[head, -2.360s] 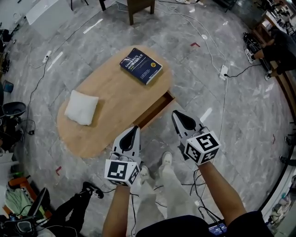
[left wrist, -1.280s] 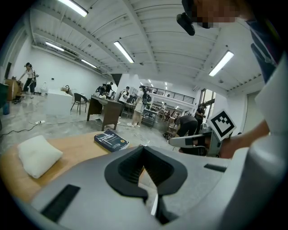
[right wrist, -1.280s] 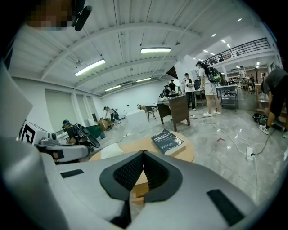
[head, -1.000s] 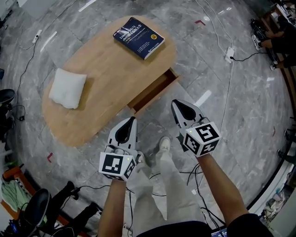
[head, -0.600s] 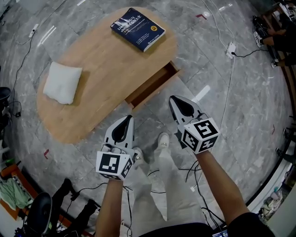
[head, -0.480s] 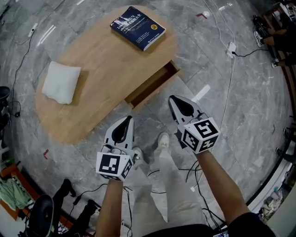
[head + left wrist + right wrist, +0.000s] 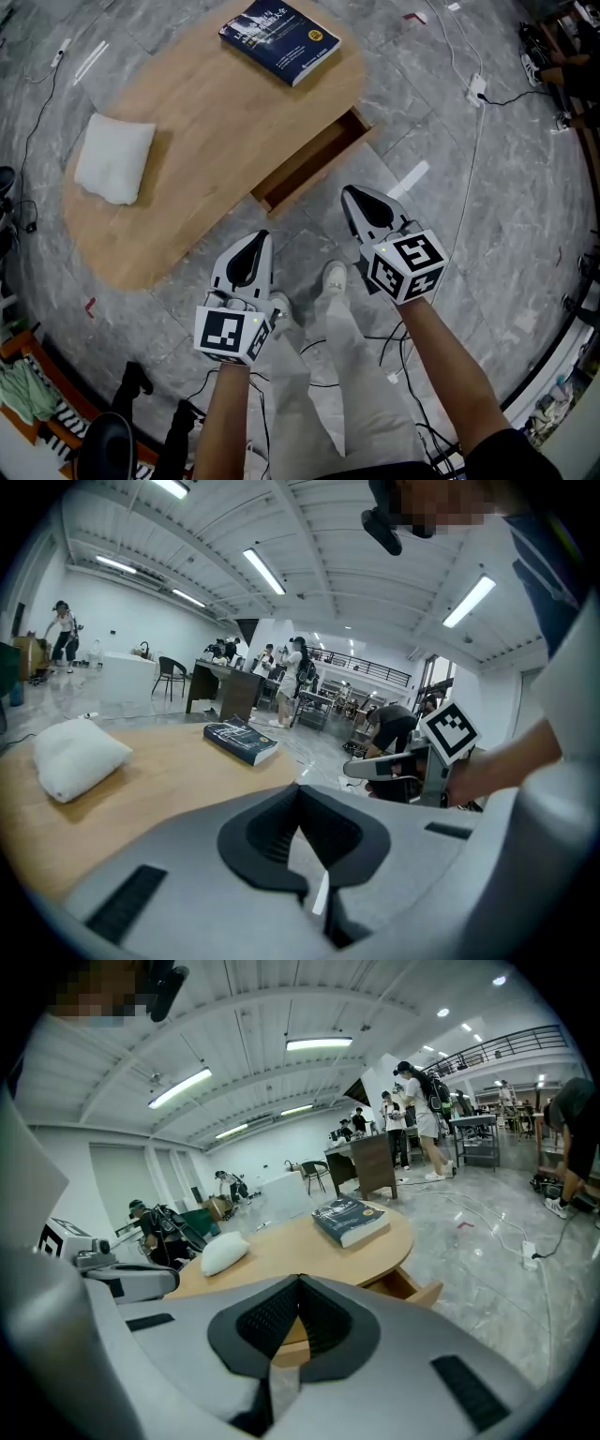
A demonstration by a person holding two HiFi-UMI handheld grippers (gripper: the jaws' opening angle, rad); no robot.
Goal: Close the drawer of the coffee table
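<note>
While the drawer (image 7: pixel 314 159) stands open, left gripper (image 7: pixel 259 236) and right gripper (image 7: pixel 350 193) hover, jaws apparently together

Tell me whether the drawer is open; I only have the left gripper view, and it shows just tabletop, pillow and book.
Observer: Open. The drawer sticks out of the coffee table on the side nearest the grippers.
Operator: Is either gripper on it?
Observer: No. The left gripper and right gripper both hang over the floor, short of it.
Operator: And the right jaws?
Observer: Together, with nothing between them, going by the right gripper view.
</note>
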